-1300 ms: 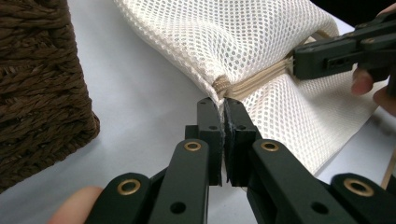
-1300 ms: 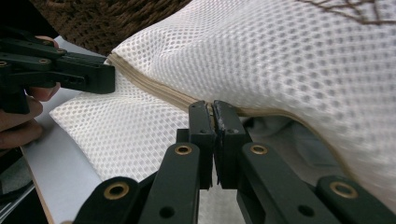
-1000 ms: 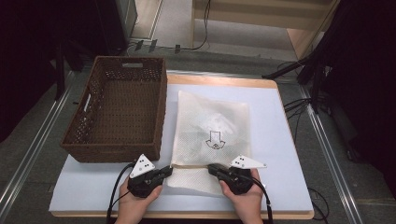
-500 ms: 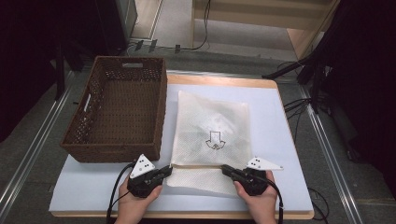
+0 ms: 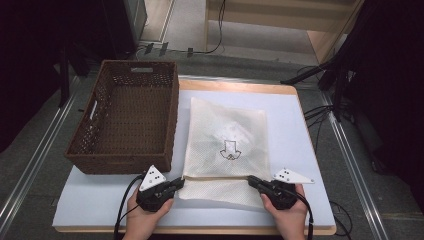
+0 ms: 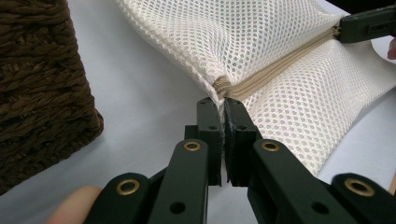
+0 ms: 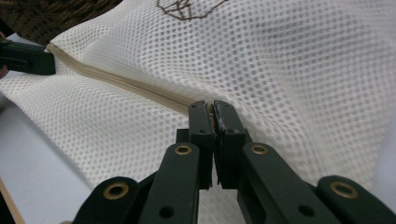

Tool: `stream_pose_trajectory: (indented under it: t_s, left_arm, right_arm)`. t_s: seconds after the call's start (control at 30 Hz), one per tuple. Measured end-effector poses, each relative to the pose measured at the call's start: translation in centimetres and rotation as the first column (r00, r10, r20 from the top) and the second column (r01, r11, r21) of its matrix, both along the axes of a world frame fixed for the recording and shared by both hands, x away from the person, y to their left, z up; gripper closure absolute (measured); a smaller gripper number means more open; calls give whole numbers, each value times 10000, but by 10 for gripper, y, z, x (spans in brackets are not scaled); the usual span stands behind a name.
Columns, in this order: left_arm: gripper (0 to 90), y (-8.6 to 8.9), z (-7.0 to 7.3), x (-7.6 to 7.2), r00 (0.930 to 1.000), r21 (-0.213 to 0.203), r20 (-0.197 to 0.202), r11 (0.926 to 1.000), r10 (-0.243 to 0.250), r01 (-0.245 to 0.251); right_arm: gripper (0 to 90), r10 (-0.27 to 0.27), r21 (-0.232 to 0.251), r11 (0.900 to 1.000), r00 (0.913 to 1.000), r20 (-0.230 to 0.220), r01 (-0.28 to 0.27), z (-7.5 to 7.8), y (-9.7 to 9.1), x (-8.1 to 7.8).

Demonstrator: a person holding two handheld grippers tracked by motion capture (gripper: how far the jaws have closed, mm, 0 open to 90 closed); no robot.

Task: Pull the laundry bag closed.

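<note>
A white mesh bag (image 5: 227,135) with a brown arrow print (image 5: 230,150) lies flat on the white table (image 5: 300,135). A beige zipper (image 6: 275,67) runs across its near end. My left gripper (image 5: 181,181) is shut on the bag's left corner, pinching the zipper's end (image 6: 221,88). My right gripper (image 5: 250,178) is shut on the zipper (image 7: 116,81) near the bag's right side. In the left gripper view the right gripper (image 6: 366,25) sits at the far end of the zipper. In the right gripper view the left gripper (image 7: 25,58) shows at the left edge.
A dark brown wicker basket (image 5: 172,120) stands to the left of the bag, close to my left gripper. The table's near edge (image 5: 210,231) runs just under my hands. Bare tabletop lies to the right of the bag.
My right gripper has slid to the right along the zipper line, away from the left gripper. The left gripper has kept its place on the bag's corner.
</note>
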State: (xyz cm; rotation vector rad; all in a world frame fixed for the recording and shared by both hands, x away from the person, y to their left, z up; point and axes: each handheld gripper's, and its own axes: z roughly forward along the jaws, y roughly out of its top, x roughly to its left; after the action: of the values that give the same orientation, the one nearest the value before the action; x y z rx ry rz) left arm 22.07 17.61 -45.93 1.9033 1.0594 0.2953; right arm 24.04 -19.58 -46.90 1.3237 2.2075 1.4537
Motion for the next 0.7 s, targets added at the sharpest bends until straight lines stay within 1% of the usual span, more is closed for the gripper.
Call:
stream_pose_trajectory:
  t_s: [0.1,0.17,0.23,0.3,0.37,0.4,0.53,0.6,0.7]
  left_arm:
    - [877,0,0,0,10000,12,-13,10000,-14,14]
    - [877,0,0,0,10000,6,-15,10000,-48,48]
    - [877,0,0,0,10000,-8,-1,10000,-44,44]
    - [877,0,0,0,10000,-20,-4,10000,-51,51]
    - [877,-1,0,0,10000,-17,15,10000,-64,64]
    - [877,-1,-1,0,10000,13,15,10000,-67,67]
    - [877,1,-1,1,10000,14,4,10000,-43,43]
    - [877,1,0,1,10000,-79,-22,10000,-30,30]
    - [877,0,0,1,10000,-10,33,10000,-29,29]
  right_arm:
    - [883,-205,34,9998,9998,12,205,0,-8,0]
    - [884,-397,-158,9991,9991,141,399,0,-14,-2]
    - [883,-501,-147,9986,9986,156,504,0,-19,-3]
    - [883,-574,-252,9980,9982,190,578,0,-21,-4]
    - [883,-599,-204,9980,9980,198,603,1,-24,-4]
    - [883,-627,-271,9976,9977,261,634,1,-25,-4]
    - [884,-938,-406,9946,9949,368,953,2,-32,-4]
    - [884,-1077,-350,9934,9936,346,1089,2,-37,-4]
    - [884,-1205,-273,9922,9923,284,1213,2,-43,-4]
